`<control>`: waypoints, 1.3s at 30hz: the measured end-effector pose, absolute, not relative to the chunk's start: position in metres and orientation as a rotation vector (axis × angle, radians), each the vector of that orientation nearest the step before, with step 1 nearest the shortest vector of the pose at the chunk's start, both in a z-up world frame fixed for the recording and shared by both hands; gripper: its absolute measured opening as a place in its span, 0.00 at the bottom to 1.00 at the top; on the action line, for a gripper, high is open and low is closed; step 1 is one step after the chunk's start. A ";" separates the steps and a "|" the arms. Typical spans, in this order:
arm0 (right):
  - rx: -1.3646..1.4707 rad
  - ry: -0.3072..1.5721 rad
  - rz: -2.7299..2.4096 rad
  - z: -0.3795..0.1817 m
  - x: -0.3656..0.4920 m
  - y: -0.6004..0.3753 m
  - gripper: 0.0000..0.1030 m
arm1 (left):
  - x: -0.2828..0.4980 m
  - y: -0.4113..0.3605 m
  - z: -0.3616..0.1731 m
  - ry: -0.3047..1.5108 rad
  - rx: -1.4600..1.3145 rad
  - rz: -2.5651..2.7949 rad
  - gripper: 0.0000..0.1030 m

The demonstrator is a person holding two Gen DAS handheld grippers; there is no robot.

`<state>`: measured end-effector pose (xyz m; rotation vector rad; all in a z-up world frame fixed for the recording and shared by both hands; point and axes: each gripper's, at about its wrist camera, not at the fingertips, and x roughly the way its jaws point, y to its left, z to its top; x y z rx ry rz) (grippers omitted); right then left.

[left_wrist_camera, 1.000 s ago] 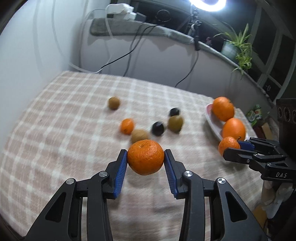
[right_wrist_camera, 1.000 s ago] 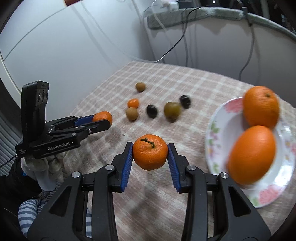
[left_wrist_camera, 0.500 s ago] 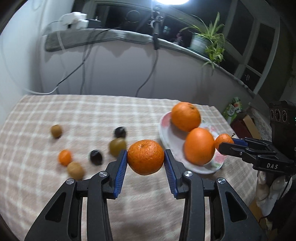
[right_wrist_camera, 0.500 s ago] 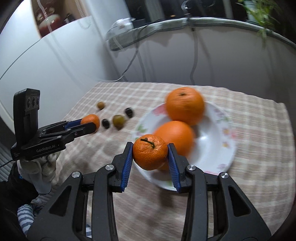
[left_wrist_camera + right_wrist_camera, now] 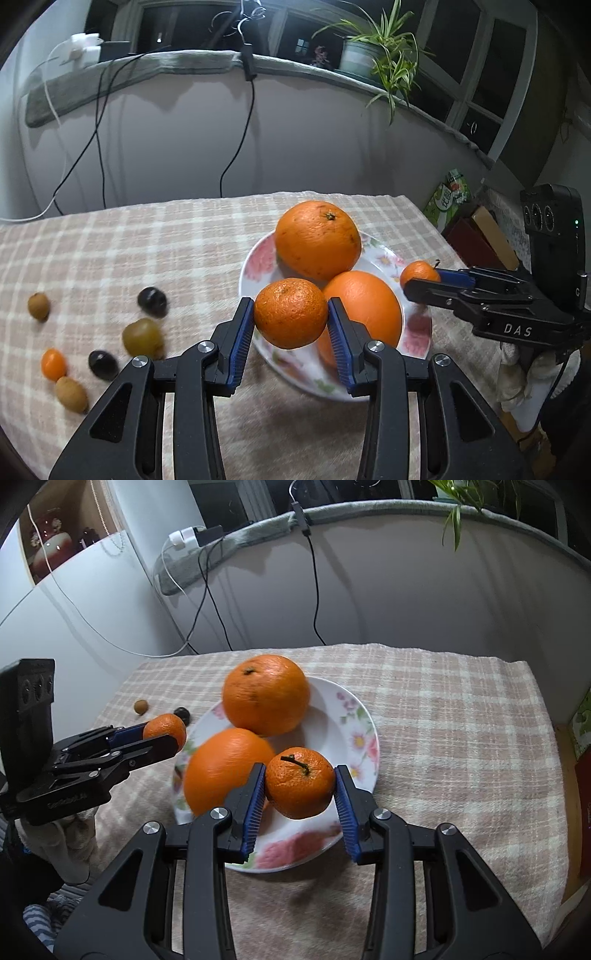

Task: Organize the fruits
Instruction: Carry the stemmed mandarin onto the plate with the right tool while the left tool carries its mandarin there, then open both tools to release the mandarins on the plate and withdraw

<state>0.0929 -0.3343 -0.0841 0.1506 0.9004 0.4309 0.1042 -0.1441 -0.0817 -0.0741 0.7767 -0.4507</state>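
Indoors, a pink plaid tablecloth (image 5: 155, 236) meets a curved grey wall (image 5: 314, 140). Each gripper, left (image 5: 291, 314) and right (image 5: 300, 783), clamps a mandarin above the floral plate (image 5: 343, 716) near the cloth's right edge.

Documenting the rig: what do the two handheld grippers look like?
Both the left gripper and the right gripper are black, with ribbed blue pads, silver screws and a black camera block. The right one reads DAS. Pale gloves hold them.
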 end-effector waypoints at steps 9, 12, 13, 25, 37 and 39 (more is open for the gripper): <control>0.145 0.918 0.426 -0.093 0.102 -0.333 0.38 | 0.109 -0.150 -0.085 0.788 -0.057 -0.452 0.38; 0.148 0.922 0.423 -0.094 0.102 -0.333 0.38 | 0.109 -0.151 -0.086 0.786 -0.051 -0.451 0.38; 0.148 0.923 0.422 -0.095 0.103 -0.333 0.38 | 0.109 -0.151 -0.085 0.785 -0.050 -0.450 0.38; 0.134 0.922 0.406 -0.094 0.104 -0.332 0.48 | 0.106 -0.154 -0.078 0.754 -0.021 -0.452 0.50; 0.143 0.884 0.394 -0.080 0.097 -0.332 0.68 | 0.099 -0.146 -0.072 0.736 -0.024 -0.439 0.52; 0.144 0.880 0.397 -0.077 0.097 -0.331 0.68 | 0.097 -0.143 -0.070 0.731 -0.026 -0.432 0.53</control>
